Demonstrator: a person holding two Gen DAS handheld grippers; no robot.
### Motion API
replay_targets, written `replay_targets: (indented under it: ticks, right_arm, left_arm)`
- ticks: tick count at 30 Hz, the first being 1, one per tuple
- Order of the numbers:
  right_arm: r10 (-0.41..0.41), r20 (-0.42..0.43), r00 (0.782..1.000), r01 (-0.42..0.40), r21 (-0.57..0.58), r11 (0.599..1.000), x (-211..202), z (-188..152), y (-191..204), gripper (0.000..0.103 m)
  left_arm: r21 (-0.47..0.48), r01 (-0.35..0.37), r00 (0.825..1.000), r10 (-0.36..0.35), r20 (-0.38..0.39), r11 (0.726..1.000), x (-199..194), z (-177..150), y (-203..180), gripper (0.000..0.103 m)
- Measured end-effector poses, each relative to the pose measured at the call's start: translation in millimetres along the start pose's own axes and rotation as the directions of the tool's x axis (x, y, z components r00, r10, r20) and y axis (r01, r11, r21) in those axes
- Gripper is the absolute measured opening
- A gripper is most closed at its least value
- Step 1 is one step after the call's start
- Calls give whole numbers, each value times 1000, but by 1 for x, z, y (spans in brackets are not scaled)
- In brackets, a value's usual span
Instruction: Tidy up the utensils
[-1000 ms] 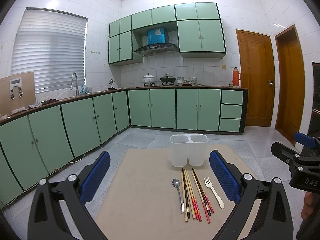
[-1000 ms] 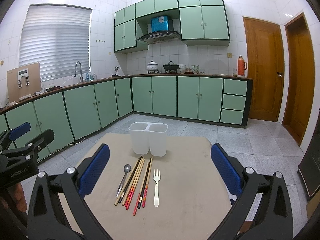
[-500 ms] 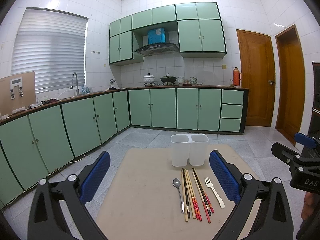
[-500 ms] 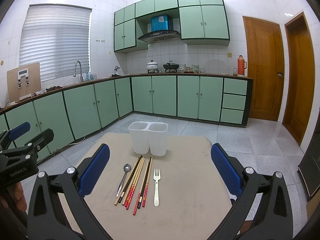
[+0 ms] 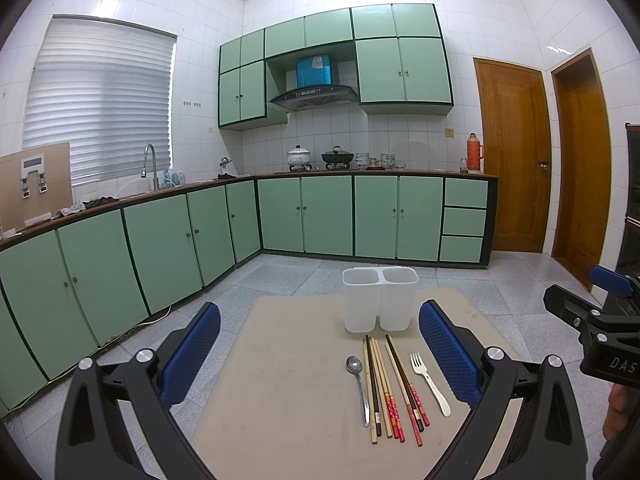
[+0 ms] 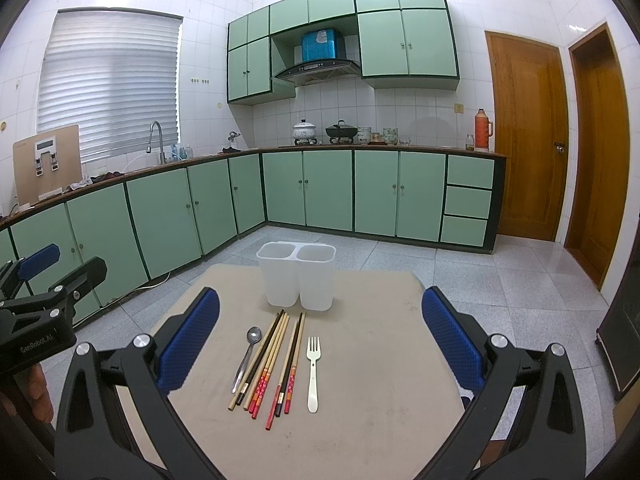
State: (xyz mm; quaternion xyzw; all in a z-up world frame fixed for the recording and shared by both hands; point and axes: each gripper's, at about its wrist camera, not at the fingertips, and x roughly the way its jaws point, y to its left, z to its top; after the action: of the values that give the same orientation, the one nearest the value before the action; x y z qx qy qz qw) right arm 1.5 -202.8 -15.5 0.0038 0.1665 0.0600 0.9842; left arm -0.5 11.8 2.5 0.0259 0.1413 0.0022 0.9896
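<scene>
Nothing has moved; both grippers, left (image 5: 320, 354) and right (image 6: 320, 346), hover spread wide, framing chopsticks (image 6: 272, 360) lower-centre, two-compartment holder (image 6: 296, 278) empty

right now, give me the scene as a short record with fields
surface: beige table
container: white two-compartment holder, upright at far end, both compartments look empty
utensils: spoon, chopsticks, white fork, lying side by side in front of the holder
left gripper: open, holding nothing
right gripper: open, holding nothing
progress: nothing sorted yet
</scene>
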Motion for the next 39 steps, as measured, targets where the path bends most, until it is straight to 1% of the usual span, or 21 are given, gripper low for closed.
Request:
replay_targets:
  ticks: [8, 14, 18, 21, 23, 25, 29, 32, 36, 39]
  right_arm:
    - [-2, -11, 1000, 2, 2, 1000, 3, -7, 3, 98]
    - [-5, -28, 1000, 5, 4, 1000, 9, -6, 3, 98]
    - [-16, -50, 999, 16, 6, 1000, 19, -7, 2, 98]
    - [-28, -83, 996, 29, 7, 1000, 33, -11, -1, 98]
    - [-40, -114, 993, 41, 5, 999, 45, -15, -4, 98]
    - [-49, -142, 989, 50, 1, 999, 57, -20, -7, 98]
    - [-64, -217, 974, 61, -18, 998, 93, -29, -10, 98]
    - [-67, -267, 961, 60, -35, 998, 121, -38, -10, 98]
    - [-37, -335, 942, 30, -24, 999, 162, -47, -9, 96]
    - [-29, -380, 924, 20, -28, 999, 189, -54, -6, 93]
  left_arm:
    - [-4, -7, 1000, 7, -11, 1000, 4, -6, 5, 97]
    - [-4, -6, 1000, 6, -29, 1000, 11, -9, 7, 97]
    - [9, -13, 998, 14, -59, 1000, 21, -11, 7, 97]
    - [18, -13, 994, 15, -112, 1000, 41, -16, 10, 97]
    - [20, -19, 988, 22, -155, 1000, 58, -21, 10, 97]
    - [17, -12, 979, 15, -202, 1000, 78, -27, 10, 97]
    - [-8, -22, 969, 19, -246, 1000, 112, -44, 15, 97]
    - [-9, -17, 950, 14, -313, 1000, 144, -57, 17, 97]
    - [2, -27, 930, 26, -367, 1000, 180, -73, 17, 97]
    - [5, -27, 911, 26, -412, 1000, 206, -83, 14, 97]
